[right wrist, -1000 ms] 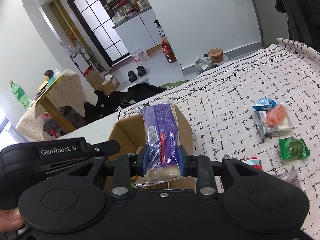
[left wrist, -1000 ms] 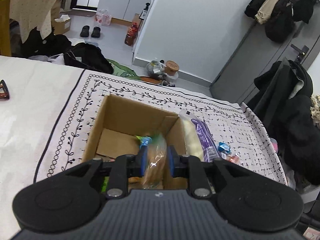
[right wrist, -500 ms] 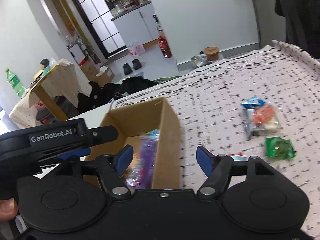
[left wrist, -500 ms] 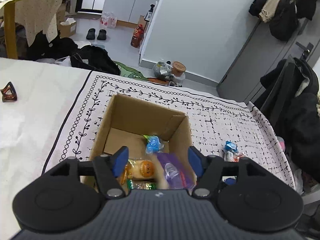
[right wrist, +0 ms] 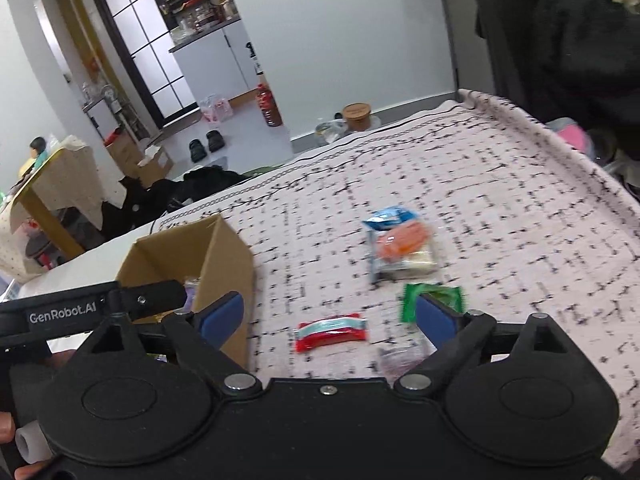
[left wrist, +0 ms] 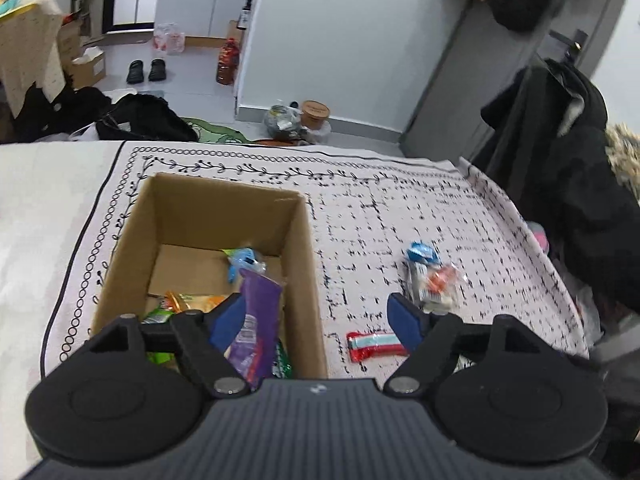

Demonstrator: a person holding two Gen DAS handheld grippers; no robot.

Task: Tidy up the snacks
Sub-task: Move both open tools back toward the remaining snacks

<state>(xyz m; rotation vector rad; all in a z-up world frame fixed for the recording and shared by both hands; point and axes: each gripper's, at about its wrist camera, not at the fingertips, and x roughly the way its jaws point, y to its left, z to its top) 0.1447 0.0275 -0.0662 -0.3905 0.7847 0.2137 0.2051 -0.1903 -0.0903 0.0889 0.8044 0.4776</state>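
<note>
An open cardboard box (left wrist: 304, 248) (right wrist: 236, 264) stands on the patterned cloth and holds several snack packs, among them a purple pack (left wrist: 256, 320) leaning against its right wall. My left gripper (left wrist: 316, 316) straddles that wall, jaws opening, nothing pressed between its blue pads. My right gripper (right wrist: 328, 316) hovers right of the box, jaws opening and empty, over a red-and-blue pack (right wrist: 330, 331) (left wrist: 374, 345). Further off lie a clear pack with orange and blue (right wrist: 400, 248) (left wrist: 434, 280) and a green pack (right wrist: 432, 300). A small clear pack (right wrist: 400, 354) sits by the right finger.
The black-and-white patterned cloth (right wrist: 500, 220) ends at a raised hem on the right, with dark coats (left wrist: 560, 184) hanging beyond it. A plain white cloth (left wrist: 36, 208) covers the table left of the box. A hand (right wrist: 8, 432) grips the left tool at the lower left.
Both grippers let go: the bread pack and the purple pack dropped into the box. Both sets of jaws spread wide and both views swung right, toward the loose packs on the cloth.
</note>
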